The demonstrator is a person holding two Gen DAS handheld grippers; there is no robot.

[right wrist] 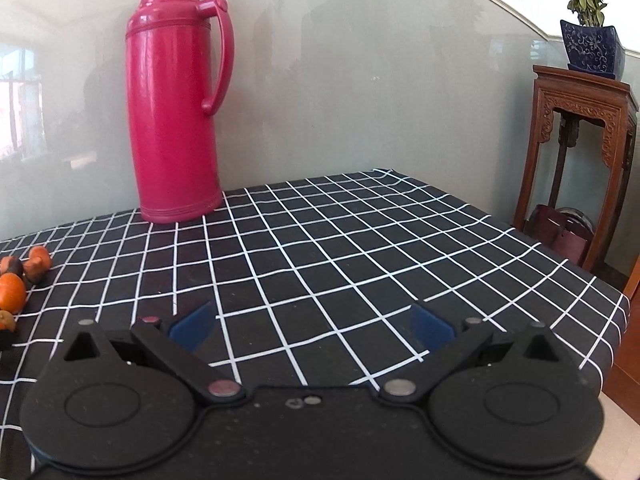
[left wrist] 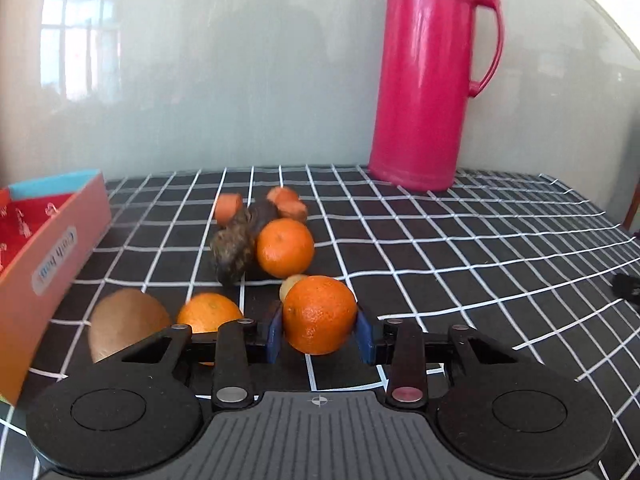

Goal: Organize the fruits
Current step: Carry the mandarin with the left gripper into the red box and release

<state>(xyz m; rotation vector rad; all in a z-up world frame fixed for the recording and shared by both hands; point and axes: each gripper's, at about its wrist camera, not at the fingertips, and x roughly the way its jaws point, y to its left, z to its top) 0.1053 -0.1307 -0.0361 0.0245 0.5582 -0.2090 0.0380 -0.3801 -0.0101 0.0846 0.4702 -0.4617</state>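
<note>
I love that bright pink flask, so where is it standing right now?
The pink flask stands upright at the back of the checked tablecloth against the pale wall, behind and to the right of the fruit pile in the left wrist view.

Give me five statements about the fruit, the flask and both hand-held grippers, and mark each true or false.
1. The left hand-held gripper has its blue pads against the sides of an orange. True.
2. The right hand-held gripper holds an orange. False: it is open, with only the checked tablecloth between its fingers.
3. The pink flask lies on its side. False: it stands upright at the back of the table, by the wall.
4. An open box sits left of the fruit in the left wrist view. True.
5. All the fruit is already in the box. False: a kiwi and other oranges lie on the cloth.
</note>
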